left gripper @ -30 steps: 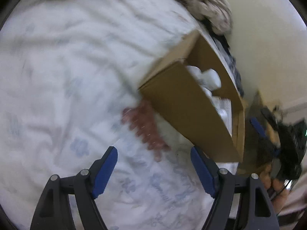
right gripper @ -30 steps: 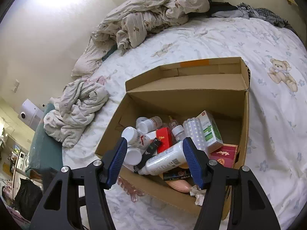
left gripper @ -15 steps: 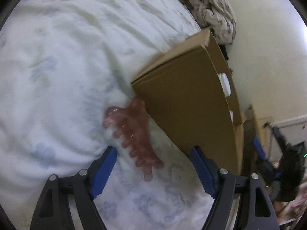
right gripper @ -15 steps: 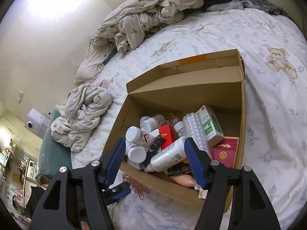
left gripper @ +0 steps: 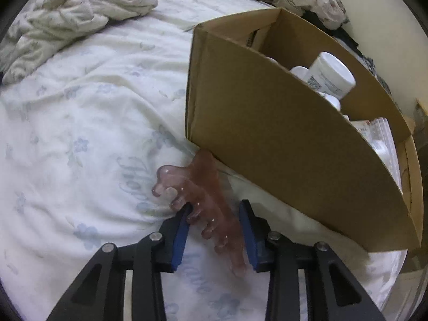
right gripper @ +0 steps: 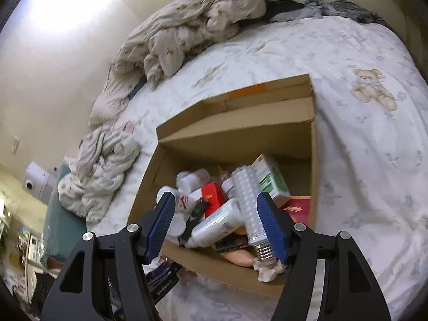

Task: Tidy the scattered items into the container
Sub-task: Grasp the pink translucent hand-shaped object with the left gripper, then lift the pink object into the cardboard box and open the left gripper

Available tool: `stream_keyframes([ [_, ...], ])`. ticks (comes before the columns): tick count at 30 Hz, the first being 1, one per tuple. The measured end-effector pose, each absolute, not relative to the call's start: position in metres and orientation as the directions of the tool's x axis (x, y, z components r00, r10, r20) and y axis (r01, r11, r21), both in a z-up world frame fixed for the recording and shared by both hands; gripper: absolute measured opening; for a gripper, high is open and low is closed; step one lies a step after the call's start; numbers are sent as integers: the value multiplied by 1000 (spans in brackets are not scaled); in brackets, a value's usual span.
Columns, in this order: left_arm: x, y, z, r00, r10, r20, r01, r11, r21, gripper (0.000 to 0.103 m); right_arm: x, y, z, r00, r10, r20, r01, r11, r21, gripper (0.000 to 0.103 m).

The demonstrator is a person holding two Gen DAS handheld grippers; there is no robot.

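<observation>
Bedroom scene: white floral bedsheet (left gripper: 80,123) with rumpled blankets (left gripper: 72,21) at the far edge, well ahead and left of the left gripper's fingers. Left gripper (left gripper: 215,230) is low on the sheet, jaws drawn in around a pink translucent comb (left gripper: 203,200); the toothed edge sits against the left pad, the right pad looks touching or nearly so, some blur there, so I read it as gripping or just closing on the comb. Comb lies on the sheet, its far end tucked against the foot of the cardboard box (left gripper: 281,144), which stands ahead and right of the fingers.

Right gripper (right gripper: 216,224) hovers over the box, jaws wide apart, nothing between them. Beyond its fingers the box holds white bottles (right gripper: 214,224), a red carton (right gripper: 212,195), a green-white carton (right gripper: 270,179), a ribbed clear bottle (right gripper: 248,203).

Progress: most items already sit in the box; the comb is the only loose one seen, so likely near the end, with lift and drop left.
</observation>
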State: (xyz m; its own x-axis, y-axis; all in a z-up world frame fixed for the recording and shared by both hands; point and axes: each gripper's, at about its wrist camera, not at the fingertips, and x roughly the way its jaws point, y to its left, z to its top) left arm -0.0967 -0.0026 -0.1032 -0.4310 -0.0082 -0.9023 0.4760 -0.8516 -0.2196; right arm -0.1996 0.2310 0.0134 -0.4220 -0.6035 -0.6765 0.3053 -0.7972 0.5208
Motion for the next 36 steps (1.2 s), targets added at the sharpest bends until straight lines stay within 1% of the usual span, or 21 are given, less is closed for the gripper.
stream_keyframes([
  [5,-86,-6,-81,-443,33,-896,422,-874,-240,18,-208,251,10,-414,-646,-641,221,-755,618,68],
  [10,-64,-12,-48,-491,49,-870,366,-894,-257,18,-211,267,4,-420,-664,-618,145,-722,677,68],
  [12,-53,-9,-27,-531,14,-847,318,-923,-215,18,-212,273,3,-423,-669,-611,122,-710,693,68],
  [13,-48,-13,-20,-550,24,-835,298,-928,-223,17,-213,277,2,-425,-674,-604,109,-701,705,68],
  [18,-54,-8,22,-646,89,-758,217,-931,-295,18,-215,280,1,-427,-680,-595,92,-688,720,68],
  [22,-71,-7,48,-674,101,-732,172,-942,-288,18,-216,284,2,-433,-681,-590,85,-682,726,68],
  [30,-155,42,42,-639,169,-750,34,-968,-248,18,-223,299,3,-453,-686,-569,49,-656,753,68],
  [36,-197,64,17,-578,151,-802,32,-978,-207,18,-229,321,6,-484,-686,-543,12,-626,779,68],
])
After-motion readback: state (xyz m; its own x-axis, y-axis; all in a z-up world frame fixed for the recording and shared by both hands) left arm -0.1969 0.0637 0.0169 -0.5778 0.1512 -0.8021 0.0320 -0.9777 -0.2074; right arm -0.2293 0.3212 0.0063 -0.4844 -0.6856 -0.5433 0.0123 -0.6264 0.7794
